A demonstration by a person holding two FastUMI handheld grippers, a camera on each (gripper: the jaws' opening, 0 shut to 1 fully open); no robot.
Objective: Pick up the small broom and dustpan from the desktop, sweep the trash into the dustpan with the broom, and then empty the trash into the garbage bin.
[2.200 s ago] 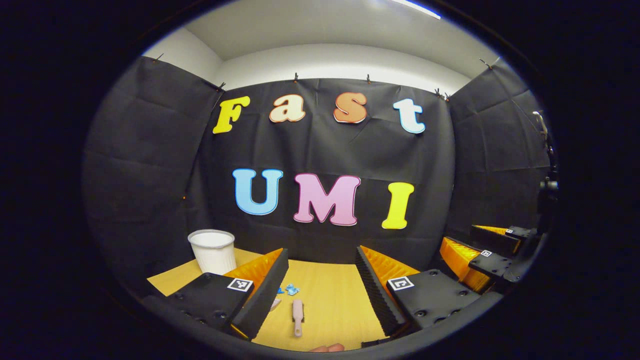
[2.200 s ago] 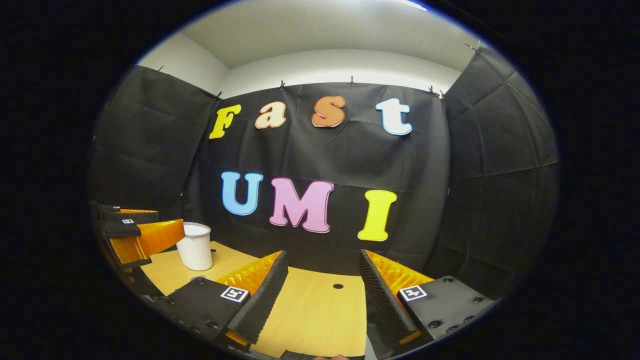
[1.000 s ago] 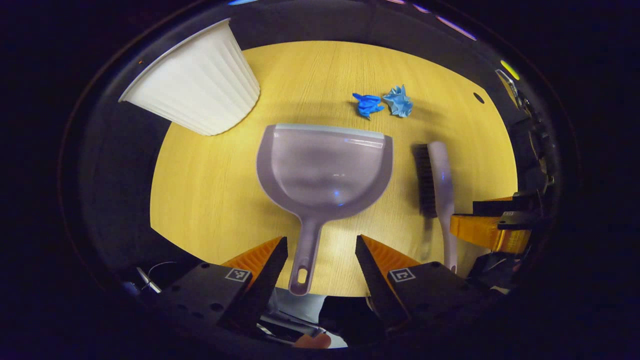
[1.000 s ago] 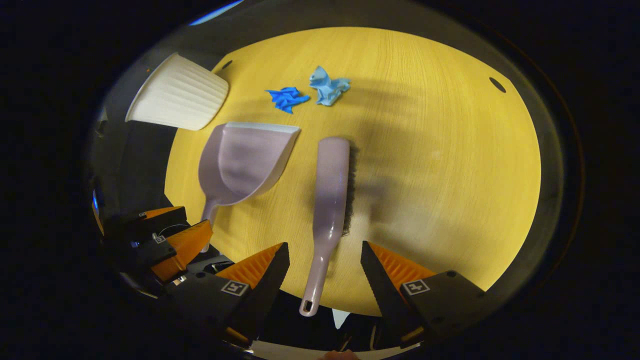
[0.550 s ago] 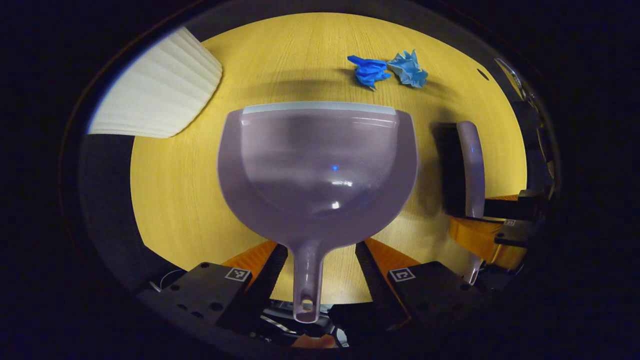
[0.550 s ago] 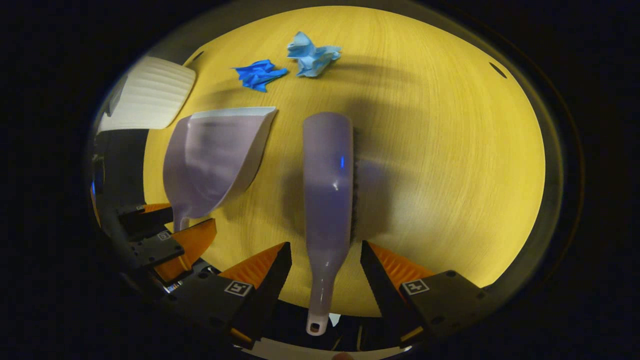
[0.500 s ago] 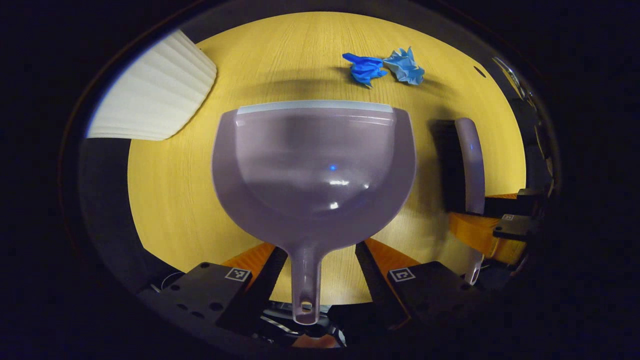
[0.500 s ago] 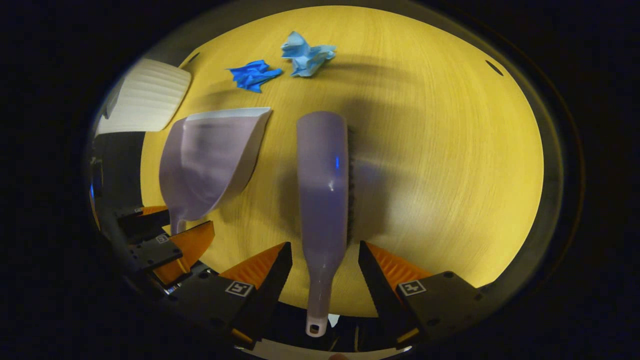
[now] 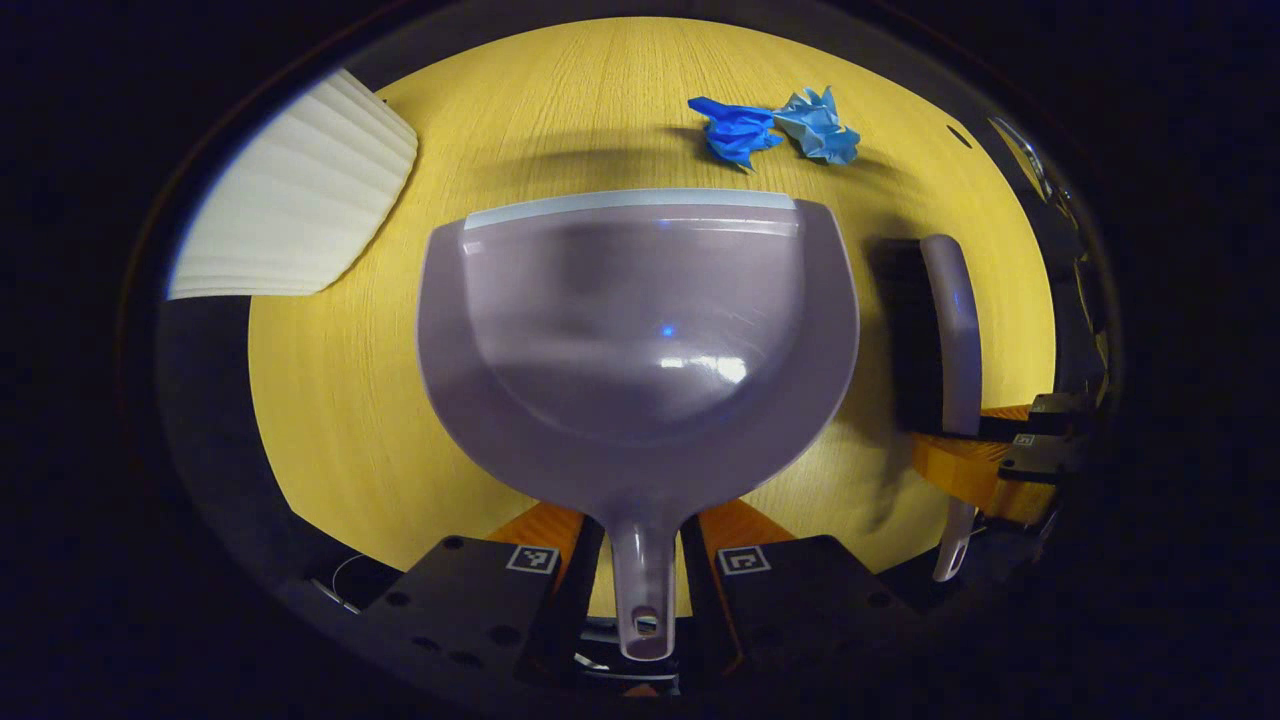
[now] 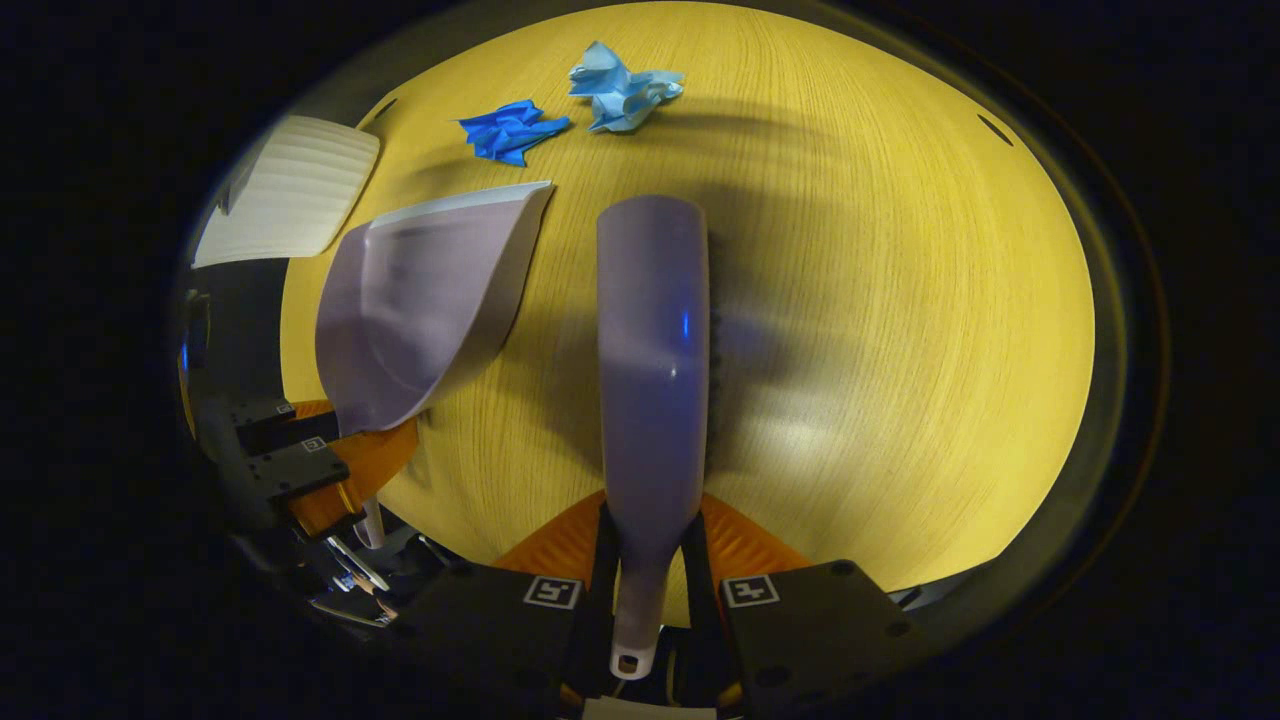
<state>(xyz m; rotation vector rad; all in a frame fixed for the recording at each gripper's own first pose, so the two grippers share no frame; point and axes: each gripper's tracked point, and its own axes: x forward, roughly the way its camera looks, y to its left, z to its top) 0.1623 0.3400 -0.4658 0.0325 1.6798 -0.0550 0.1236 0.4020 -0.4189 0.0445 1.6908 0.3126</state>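
Ribbed white plastic sits at my far left: the garbage bin [image 9: 290,215], standing on the wooden desktop [image 9: 340,400] near its left edge. Next to it, in the left gripper view, I see the dustpan [image 9: 638,340] lying flat, lip pointing away from me, and my left gripper [image 9: 640,590] has both fingers pressed against the sides of its handle. Beyond the lip lie two crumpled blue paper scraps [image 9: 775,128], touching each other and apart from the pan. Further right, the broom [image 10: 655,360] lies alongside the dustpan, bristles turned to its right side, head pointing toward the scraps. In the right gripper view my right gripper [image 10: 648,600] pinches the narrow handle of the broom from both sides. Both tools appear to rest on the desktop; I cannot tell whether either is lifted.
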